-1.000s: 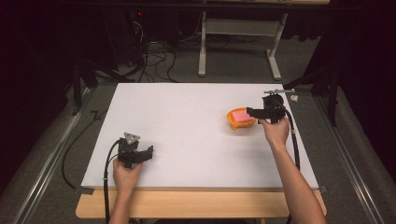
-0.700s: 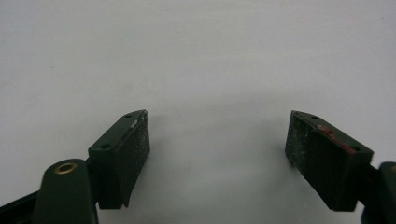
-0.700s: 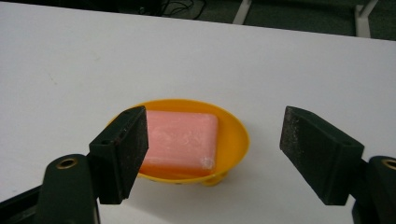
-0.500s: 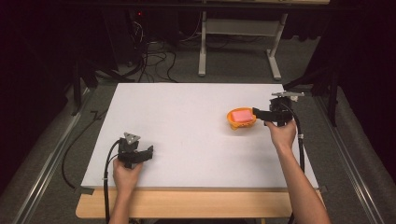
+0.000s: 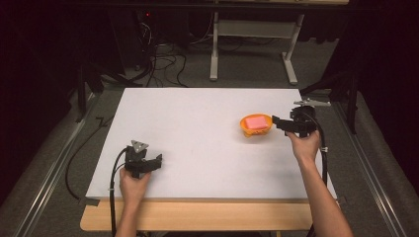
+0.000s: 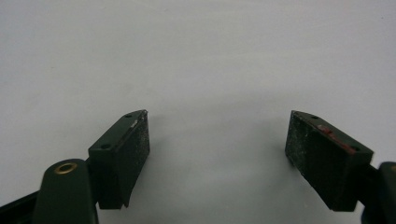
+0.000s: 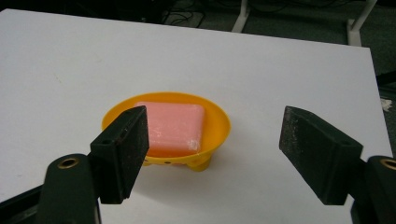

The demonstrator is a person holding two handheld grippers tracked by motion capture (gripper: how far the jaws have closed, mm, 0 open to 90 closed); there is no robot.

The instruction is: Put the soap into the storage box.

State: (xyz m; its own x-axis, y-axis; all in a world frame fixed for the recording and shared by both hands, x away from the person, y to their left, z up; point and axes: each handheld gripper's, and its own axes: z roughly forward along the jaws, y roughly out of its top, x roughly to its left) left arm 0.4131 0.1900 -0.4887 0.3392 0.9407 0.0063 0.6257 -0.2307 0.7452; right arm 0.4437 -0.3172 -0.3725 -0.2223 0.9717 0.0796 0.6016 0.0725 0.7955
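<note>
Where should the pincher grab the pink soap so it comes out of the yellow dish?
Probably across its two long flat sides, coming from straight above. The pink soap lies flat inside the yellow dish, whose raised rim blocks any grab from the side; only the soap's top and upper edges are free. The right gripper is open in front of the dish, not yet touching it.

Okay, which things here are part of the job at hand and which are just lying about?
Part of the job:
- orange plastic dish
- pink bar of soap lying in it
- right gripper, jaws apart, nothing between them

Lying about:
- white table top
- left gripper, open over bare table
- black cables on the floor beyond
</note>
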